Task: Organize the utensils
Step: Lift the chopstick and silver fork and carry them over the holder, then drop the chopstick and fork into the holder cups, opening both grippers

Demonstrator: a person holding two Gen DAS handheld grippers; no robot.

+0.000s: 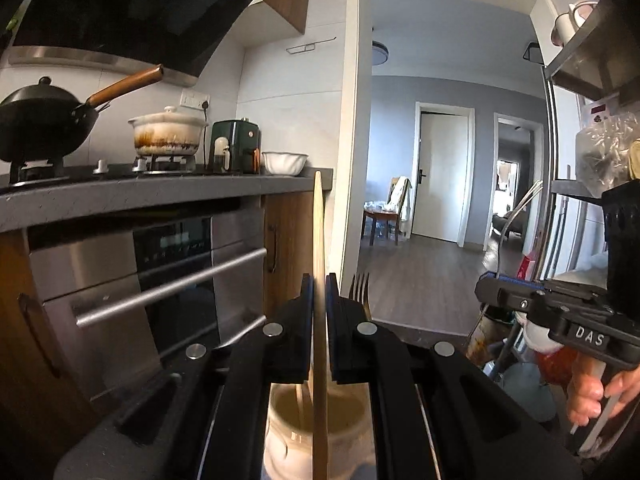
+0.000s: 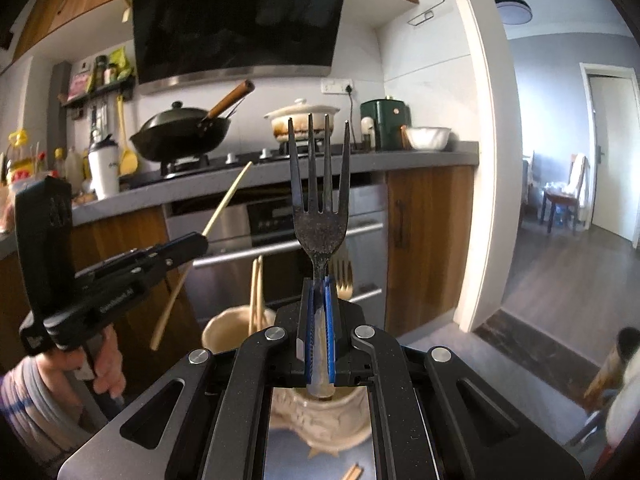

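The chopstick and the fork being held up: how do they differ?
The chopstick is a plain pale wooden stick, held in the left gripper. The fork is dark metal with four tines, held in the right gripper. Both stand upright, clamped in shut jaws.

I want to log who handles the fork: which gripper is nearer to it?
Right. The right gripper is shut on the fork; the left gripper, off to its side, holds a chopstick.

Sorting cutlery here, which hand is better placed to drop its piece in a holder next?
Right, probably: its fork stands directly above a holder's mouth. The left's chopstick does too, tilted.
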